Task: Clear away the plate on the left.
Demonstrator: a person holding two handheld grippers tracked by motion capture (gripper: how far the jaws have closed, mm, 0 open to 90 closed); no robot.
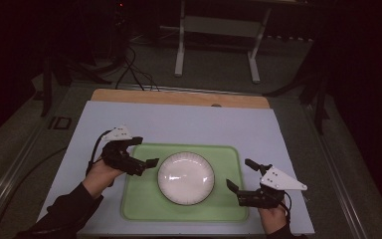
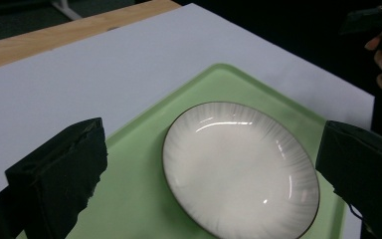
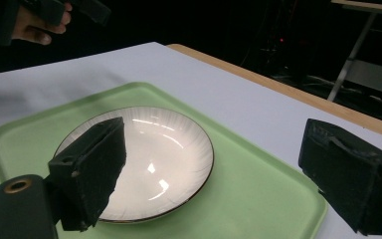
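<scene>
A white plate with a dark rim lies empty in the middle of a green tray. My left gripper hovers at the tray's left edge, open and holding nothing. At the tray's right front corner my right gripper is open too. In the left gripper view the plate lies on the tray ahead of the wide-spread jaws of the left gripper. In the right gripper view the plate and tray sit beyond the spread jaws of the right gripper.
The tray rests on a pale board covering the table, with a wooden strip along its far edge. Beyond the table stand a metal frame and floor cables. The other hand appears far off in the right gripper view.
</scene>
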